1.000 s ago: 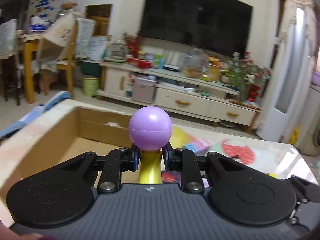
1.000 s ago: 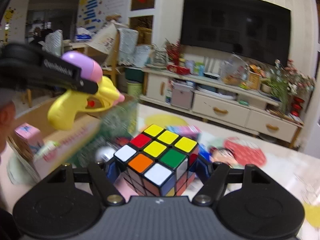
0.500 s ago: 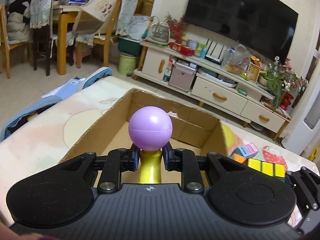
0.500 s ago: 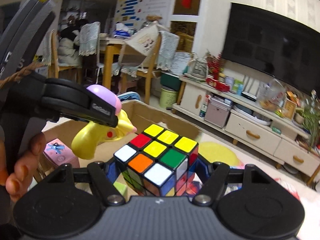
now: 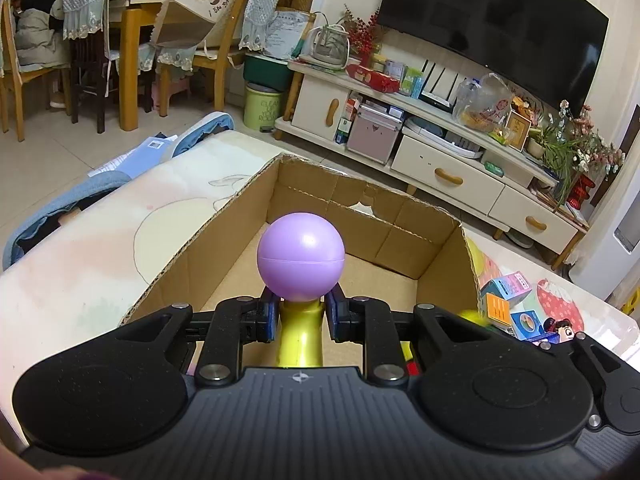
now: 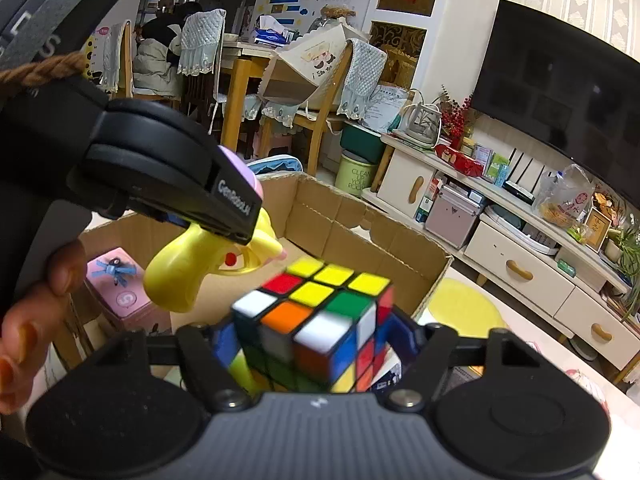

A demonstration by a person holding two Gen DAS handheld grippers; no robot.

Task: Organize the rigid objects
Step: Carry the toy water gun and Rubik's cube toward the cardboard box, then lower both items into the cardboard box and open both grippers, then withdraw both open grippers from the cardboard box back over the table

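Two grippers hang above an open cardboard box (image 5: 404,236) on a pale, printed counter (image 5: 80,264) in a crowded living room. The left gripper (image 5: 300,316) has its jaws clamped on the yellow neck of a toy water gun (image 6: 200,264), whose round lilac top (image 5: 301,262) rises above the blue pads; in the right wrist view the gun's yellow grip and pink-tipped nozzle hang over the box's interior. The right gripper (image 6: 308,340) carries a scrambled puzzle cube (image 6: 316,320) between its jaws, which press its sides; the cube sits over the box's near right corner, its top face showing yellow, red, green, orange and white squares, slightly blurred. A pink carton (image 6: 120,296) marked with a number lies inside the box by its left wall. The box walls are torn and uneven along the far rim, and most of the brown floor shows bare in the left wrist view. Small coloured cartons (image 5: 508,300) crowd the counter just beside the box's right wall. Beyond stand a white media cabinet (image 5: 448,160) under a dark television (image 5: 492,24), and to the left wooden dining chairs (image 5: 224,40) with lace covers.
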